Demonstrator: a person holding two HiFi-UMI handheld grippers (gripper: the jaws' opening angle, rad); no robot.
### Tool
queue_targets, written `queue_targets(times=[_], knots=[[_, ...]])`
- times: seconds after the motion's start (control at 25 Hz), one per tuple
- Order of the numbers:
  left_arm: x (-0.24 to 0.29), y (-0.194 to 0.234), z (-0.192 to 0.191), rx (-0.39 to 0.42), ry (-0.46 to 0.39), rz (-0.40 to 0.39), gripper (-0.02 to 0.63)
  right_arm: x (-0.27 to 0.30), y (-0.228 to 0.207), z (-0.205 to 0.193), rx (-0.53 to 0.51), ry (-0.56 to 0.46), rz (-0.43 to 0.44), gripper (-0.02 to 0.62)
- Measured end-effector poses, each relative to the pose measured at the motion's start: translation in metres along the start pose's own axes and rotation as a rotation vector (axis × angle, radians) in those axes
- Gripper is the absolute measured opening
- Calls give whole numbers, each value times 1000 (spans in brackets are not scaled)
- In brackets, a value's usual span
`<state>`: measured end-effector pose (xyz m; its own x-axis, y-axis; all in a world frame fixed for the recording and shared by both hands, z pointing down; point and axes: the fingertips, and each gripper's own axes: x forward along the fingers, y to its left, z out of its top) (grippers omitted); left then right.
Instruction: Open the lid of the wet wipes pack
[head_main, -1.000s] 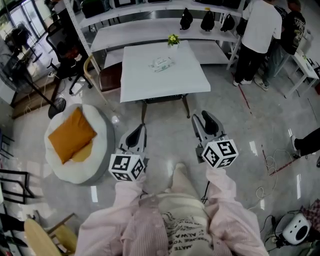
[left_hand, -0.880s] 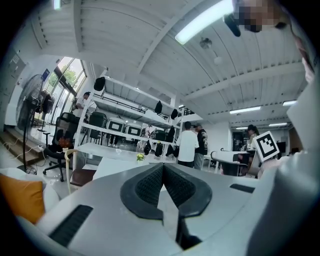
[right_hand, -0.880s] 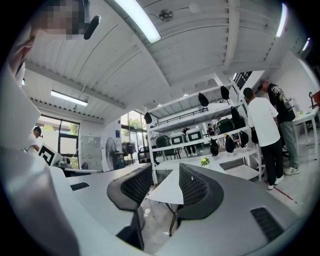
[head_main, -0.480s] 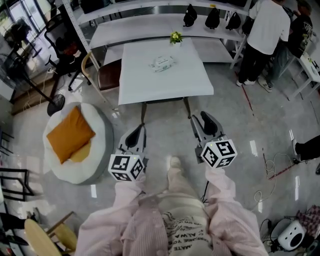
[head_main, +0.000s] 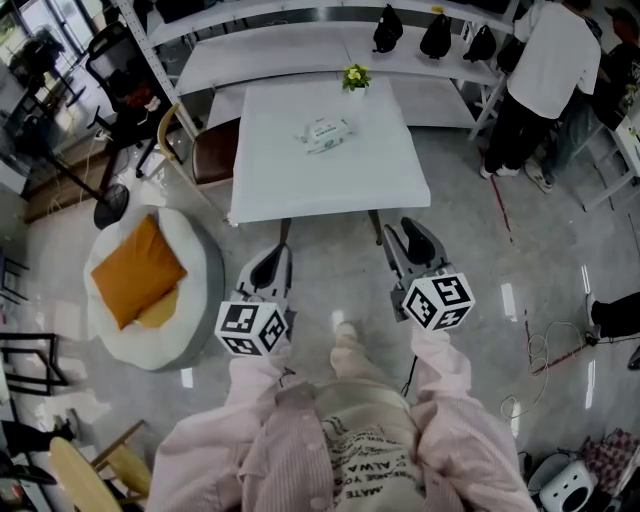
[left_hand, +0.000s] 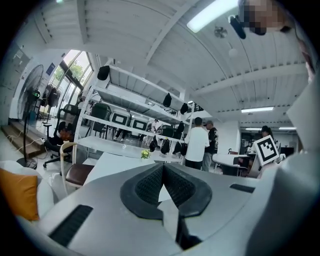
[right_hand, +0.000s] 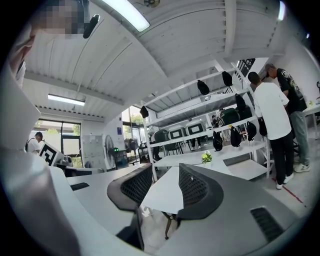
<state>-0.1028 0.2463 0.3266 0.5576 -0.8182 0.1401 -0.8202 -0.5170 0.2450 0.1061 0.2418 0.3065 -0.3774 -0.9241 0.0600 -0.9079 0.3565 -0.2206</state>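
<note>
Your left gripper (head_main: 268, 268) has its jaws pressed together, and in the left gripper view (left_hand: 163, 167) the 2 dark ribbed pads meet at their tips with nothing between them. Your right gripper (head_main: 413, 238) has its jaws apart, and in the right gripper view (right_hand: 165, 176) only the distant tabletop shows through the gap, so it holds nothing. You hold both grippers side by side over the grey floor (head_main: 330, 260), short of the near edge of the white table (head_main: 290, 185), each pointing toward it.

The wet wipes pack (head_main: 326, 132) lies flat on that table, closer to the far edge than to the near one, about midway between the left and right edges. It sits slightly askew to the table's edges and is well apart from both grippers. I cannot make out its lid from here.

A small potted plant (head_main: 352, 77) stands at the table's far edge, beyond the pack. A chair (head_main: 205, 152) with a brown seat is drawn up at the left edge. A white beanbag (head_main: 195, 275) carrying an orange cushion (head_main: 138, 268) rests on the floor off the near left corner. Beyond the far right corner, 2 people (head_main: 548, 70) stand at the white shelving (head_main: 290, 48).
</note>
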Motion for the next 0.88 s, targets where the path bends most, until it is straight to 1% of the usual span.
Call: queue_targets(times=[0.32, 0.44, 0.64, 0.88], knots=[[54, 15, 12, -12, -11, 30, 0, 41, -45, 11, 5, 0, 15, 135], [71, 20, 16, -20, -20, 44, 0, 57, -57, 15, 1, 4, 34, 135], [94, 29, 17, -39, -29, 68, 0, 81, -71, 17, -15, 22, 64, 135], [107, 39, 15, -50, -14, 91, 0, 104, -78, 14, -14, 40, 86, 135]])
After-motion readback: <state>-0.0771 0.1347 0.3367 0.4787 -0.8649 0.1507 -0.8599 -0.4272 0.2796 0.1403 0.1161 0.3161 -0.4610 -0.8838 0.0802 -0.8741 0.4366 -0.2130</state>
